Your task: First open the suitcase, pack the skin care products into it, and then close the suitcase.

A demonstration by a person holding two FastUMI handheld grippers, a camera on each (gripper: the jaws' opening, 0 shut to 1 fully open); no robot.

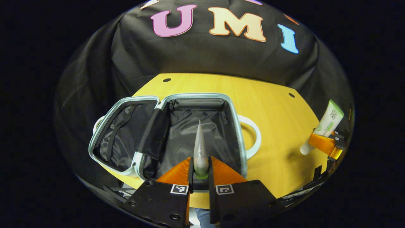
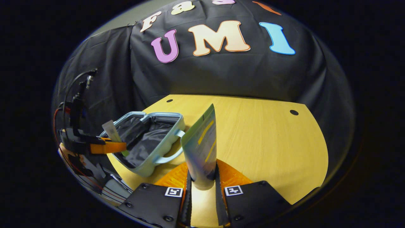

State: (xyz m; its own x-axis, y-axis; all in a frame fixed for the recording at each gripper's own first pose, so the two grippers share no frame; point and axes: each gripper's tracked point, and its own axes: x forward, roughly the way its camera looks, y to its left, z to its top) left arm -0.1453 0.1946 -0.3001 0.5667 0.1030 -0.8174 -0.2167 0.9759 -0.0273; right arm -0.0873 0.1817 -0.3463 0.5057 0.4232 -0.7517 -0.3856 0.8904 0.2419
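We record one pale blue hard-shell suitcase (image 1: 177,133) with black fabric lining, lying open on the yellow wooden table (image 1: 278,133), its white handle (image 1: 253,136) on the side away from the lid. The left gripper (image 1: 201,172) hangs over the suitcase's open compartment, both fingers pressed on a silvery-grey squeeze tube (image 1: 200,148) seen edge-on. The right gripper (image 2: 202,182), beside the suitcase's handle side and above bare tabletop, is clamped on a white squeeze tube (image 2: 202,148) with green and yellow print.
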